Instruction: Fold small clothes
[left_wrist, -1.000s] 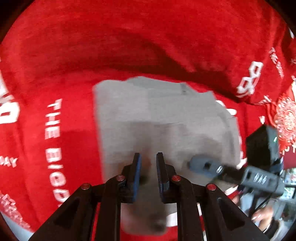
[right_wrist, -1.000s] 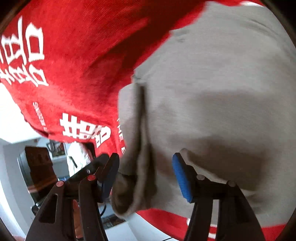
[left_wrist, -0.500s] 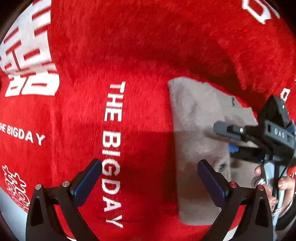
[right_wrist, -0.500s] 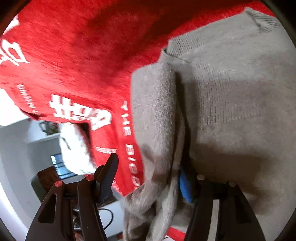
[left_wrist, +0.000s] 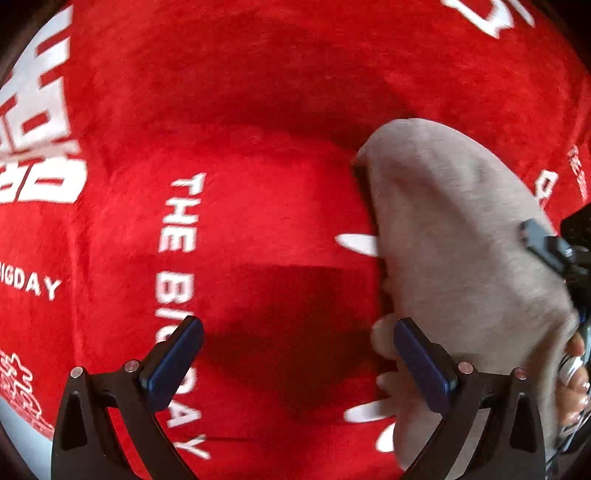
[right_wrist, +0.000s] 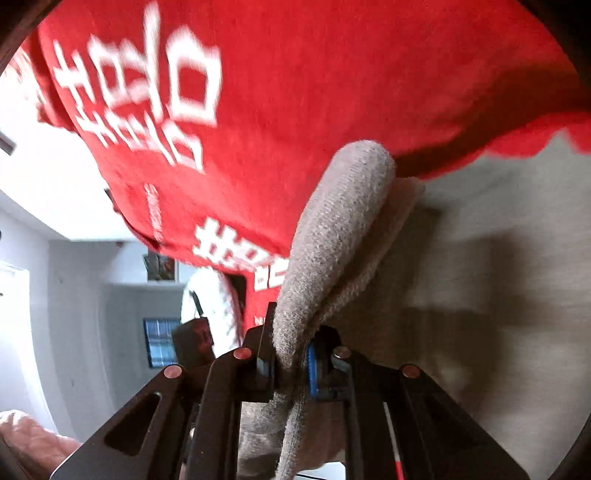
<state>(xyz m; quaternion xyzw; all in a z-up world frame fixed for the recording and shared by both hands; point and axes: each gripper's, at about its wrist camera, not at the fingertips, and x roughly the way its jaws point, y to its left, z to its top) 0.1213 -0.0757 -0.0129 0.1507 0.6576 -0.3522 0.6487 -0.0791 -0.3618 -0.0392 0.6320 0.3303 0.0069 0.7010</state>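
Observation:
A small grey knitted garment (left_wrist: 454, 236) hangs lifted off the red cloth (left_wrist: 258, 110) at the right of the left wrist view. My left gripper (left_wrist: 295, 358) is open and empty over the red cloth, its right finger beside the garment's edge. My right gripper (right_wrist: 290, 362) is shut on a bunched fold of the grey garment (right_wrist: 332, 236), which rises in a thick roll ahead of the fingers. The right gripper also shows at the right edge of the left wrist view (left_wrist: 550, 251), against the garment.
The red cloth with white lettering (right_wrist: 258, 92) covers the work surface and drapes over its edge. Beyond the edge a room with white walls (right_wrist: 74, 295) and a dark screen (right_wrist: 160, 345) shows. A hand (left_wrist: 572, 384) holds the right gripper.
My left gripper let go of the garment and opened wide. My right gripper closed on the garment's edge and lifted it off the cloth into a roll.

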